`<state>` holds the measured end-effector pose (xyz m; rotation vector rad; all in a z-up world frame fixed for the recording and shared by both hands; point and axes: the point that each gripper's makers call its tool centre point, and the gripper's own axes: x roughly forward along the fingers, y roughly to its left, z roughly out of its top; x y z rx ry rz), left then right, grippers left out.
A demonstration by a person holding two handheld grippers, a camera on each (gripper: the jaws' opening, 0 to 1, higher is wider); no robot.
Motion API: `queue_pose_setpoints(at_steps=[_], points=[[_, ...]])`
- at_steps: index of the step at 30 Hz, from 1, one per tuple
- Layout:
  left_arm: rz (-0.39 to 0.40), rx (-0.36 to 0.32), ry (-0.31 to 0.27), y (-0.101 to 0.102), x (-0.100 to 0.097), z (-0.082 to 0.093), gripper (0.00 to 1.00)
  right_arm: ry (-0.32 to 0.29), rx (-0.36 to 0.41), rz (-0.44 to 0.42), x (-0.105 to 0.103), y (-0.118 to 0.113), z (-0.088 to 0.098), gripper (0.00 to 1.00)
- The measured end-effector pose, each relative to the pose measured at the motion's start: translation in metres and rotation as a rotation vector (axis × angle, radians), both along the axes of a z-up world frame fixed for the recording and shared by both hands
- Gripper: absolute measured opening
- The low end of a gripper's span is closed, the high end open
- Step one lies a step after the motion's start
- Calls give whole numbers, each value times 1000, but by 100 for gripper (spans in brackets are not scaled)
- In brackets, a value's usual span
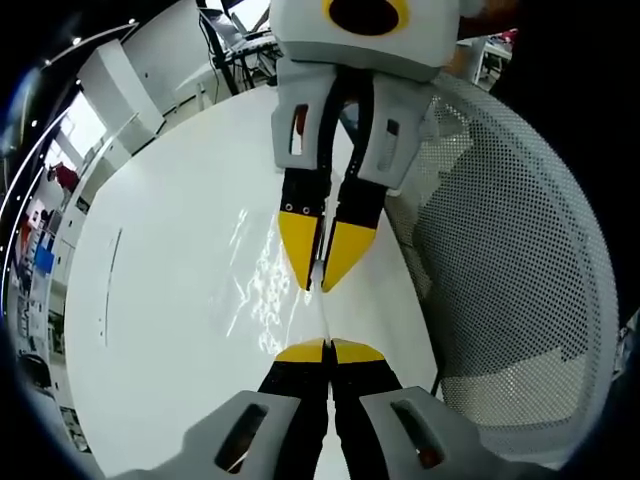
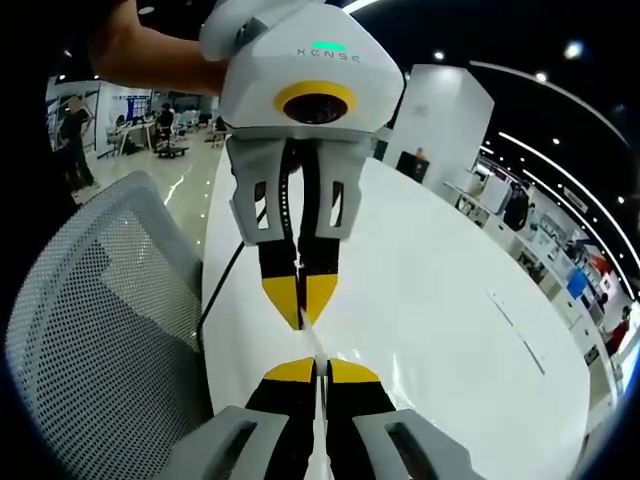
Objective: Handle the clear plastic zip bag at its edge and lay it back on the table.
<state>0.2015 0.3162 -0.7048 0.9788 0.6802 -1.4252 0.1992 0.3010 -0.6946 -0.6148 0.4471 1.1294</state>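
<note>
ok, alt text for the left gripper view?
Two pairs of yellow-tipped tongs face each other over a white table, both shut on one edge of a clear bag: the left tongs rise from the bottom, the right tongs reach down from the top. A white mesh chair stands beside the table.

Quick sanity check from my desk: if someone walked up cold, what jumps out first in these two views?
The two yellow-tipped grippers facing each other tip to tip: in the left gripper view the left gripper rises from the bottom and the right gripper comes down from above, both shut on the edge of the clear plastic zip bag glinting over the white table. Beside them stands a white mesh chair.
</note>
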Motion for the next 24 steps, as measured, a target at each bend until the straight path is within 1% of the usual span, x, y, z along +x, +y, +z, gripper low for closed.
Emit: queue_pose_setpoints(at_steps=[24], points=[[3,5,4,2,0,0,0,2,1,-4,0,0,2,0]])
